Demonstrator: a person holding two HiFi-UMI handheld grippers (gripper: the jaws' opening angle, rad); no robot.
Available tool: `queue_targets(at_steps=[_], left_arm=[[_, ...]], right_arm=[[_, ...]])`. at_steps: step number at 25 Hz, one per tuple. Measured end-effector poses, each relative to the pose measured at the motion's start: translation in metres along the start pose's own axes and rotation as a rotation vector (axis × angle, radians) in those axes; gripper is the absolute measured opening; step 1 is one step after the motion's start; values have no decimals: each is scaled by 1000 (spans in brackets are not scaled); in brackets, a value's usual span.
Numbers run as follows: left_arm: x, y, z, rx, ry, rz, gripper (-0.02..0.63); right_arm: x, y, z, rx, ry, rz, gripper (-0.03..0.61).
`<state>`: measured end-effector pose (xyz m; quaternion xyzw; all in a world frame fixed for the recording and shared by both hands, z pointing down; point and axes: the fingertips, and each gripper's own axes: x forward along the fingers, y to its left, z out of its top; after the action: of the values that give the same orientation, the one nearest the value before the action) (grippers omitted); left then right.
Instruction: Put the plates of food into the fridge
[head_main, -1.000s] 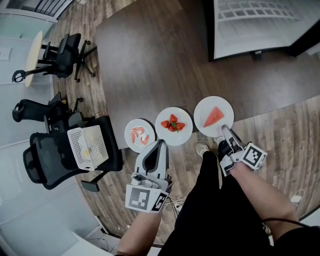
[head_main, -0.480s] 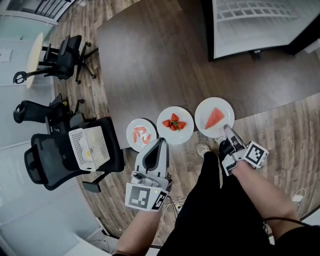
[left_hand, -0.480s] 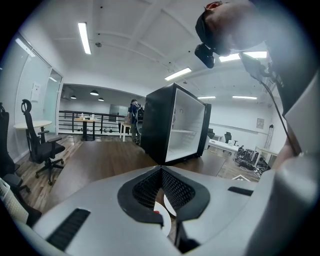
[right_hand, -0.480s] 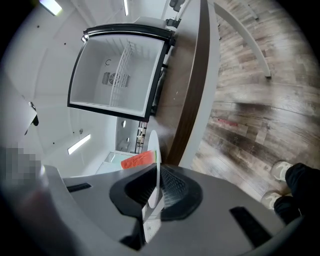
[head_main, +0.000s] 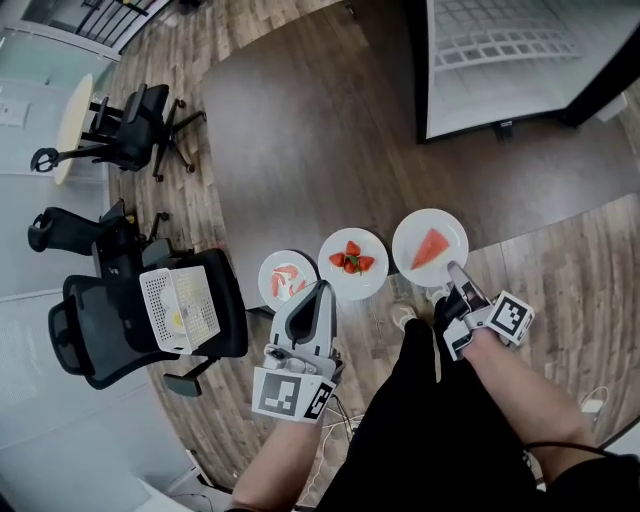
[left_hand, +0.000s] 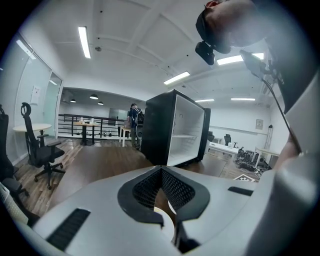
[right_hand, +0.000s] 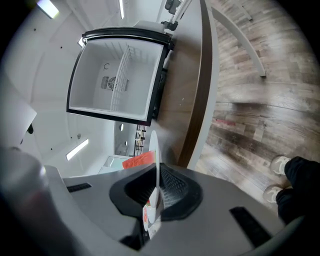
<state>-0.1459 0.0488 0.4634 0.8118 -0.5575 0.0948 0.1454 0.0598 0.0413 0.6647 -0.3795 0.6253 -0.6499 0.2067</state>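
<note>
Right hand-held gripper (head_main: 453, 267): narrow, clamped on the near rim of the watermelon plate (head_main: 450, 228). Its jaws have just been closing, and the rim stands between the pads.
Left hand-held gripper (head_main: 320, 288): jaws drawn together at the tips and pinching nothing, as far as you can see. It hangs over the near edge of the surface (head_main: 300, 150), between the other two plates.
Watermelon plate: rightmost of three in a row along the near edge. It carries one red slice (head_main: 428, 248).
Way to go: the fridge (head_main: 500, 50) lies ahead of your right hand, across the surface towards its far right corner, with its open side facing you. Your right hand is the nearer one.
Strawberry plate (head_main: 340, 285): the middle plate, just beside the watermelon plate.
Third plate (head_main: 270, 285): leftmost, holding pink pieces too small to name.
Fridge inside: white walls and a wire shelf, with no food visible.
Judgement: you have one plate gripped and none stored. Keep the plate level as you lift it, or the slice may slide.
</note>
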Motion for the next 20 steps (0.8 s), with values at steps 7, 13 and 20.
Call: queue_targets(at_steps=[7, 13, 20], left_arm=[[-3, 4, 19, 8, -34, -9, 3], [-2, 7, 38, 2, -82, -13, 3], [-10, 11, 63, 3, -137, -32, 3]], right_arm=[[0, 27, 16, -7, -40, 6, 15], [-3, 51, 34, -25, -71, -7, 15], [-9, 80, 50, -67, -117, -9, 15]])
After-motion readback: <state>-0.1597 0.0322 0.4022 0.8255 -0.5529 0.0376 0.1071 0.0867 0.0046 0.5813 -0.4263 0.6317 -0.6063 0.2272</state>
